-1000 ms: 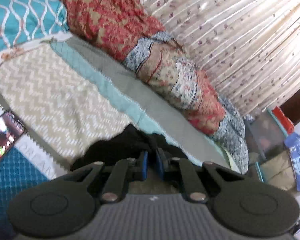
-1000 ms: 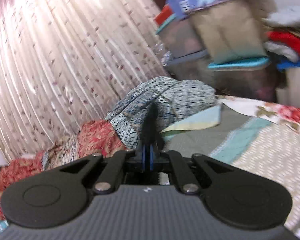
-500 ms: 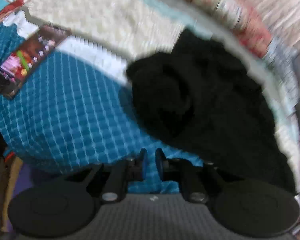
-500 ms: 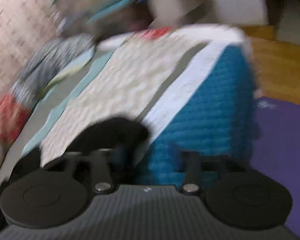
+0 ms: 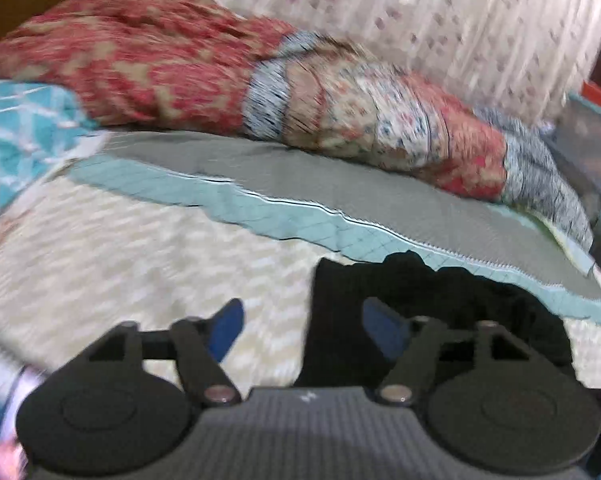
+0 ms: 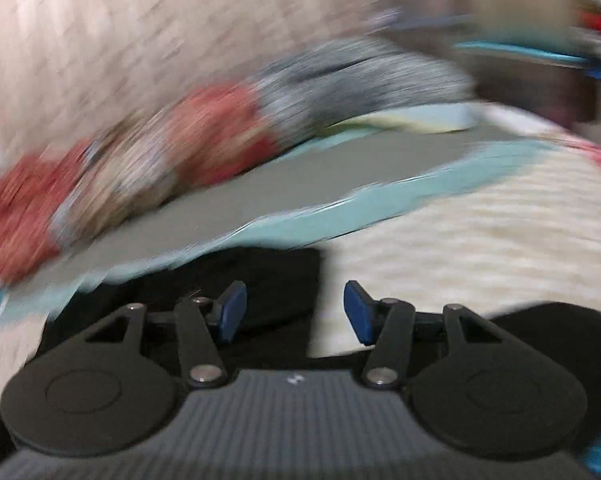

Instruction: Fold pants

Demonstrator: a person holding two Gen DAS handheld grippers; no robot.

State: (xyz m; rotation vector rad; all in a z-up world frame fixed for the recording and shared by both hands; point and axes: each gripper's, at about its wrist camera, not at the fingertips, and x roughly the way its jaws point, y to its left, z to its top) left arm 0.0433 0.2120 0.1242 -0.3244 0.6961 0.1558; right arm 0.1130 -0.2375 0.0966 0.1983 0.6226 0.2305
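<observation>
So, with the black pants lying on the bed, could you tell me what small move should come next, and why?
Probably lower the left gripper, whose jaws are opening, onto the near straight edge of the black fabric pants and close. Nothing is between its fingers yet.

Motion blur smears the rolled quilt (image 6: 172, 148) and curtain (image 6: 120, 32), and the right claw's body hides part of the black pants (image 6: 268, 276)

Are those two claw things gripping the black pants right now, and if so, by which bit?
Nothing is held. The left gripper is opening and the right gripper stands open; the black pants lie loose on the bedspread.
</observation>
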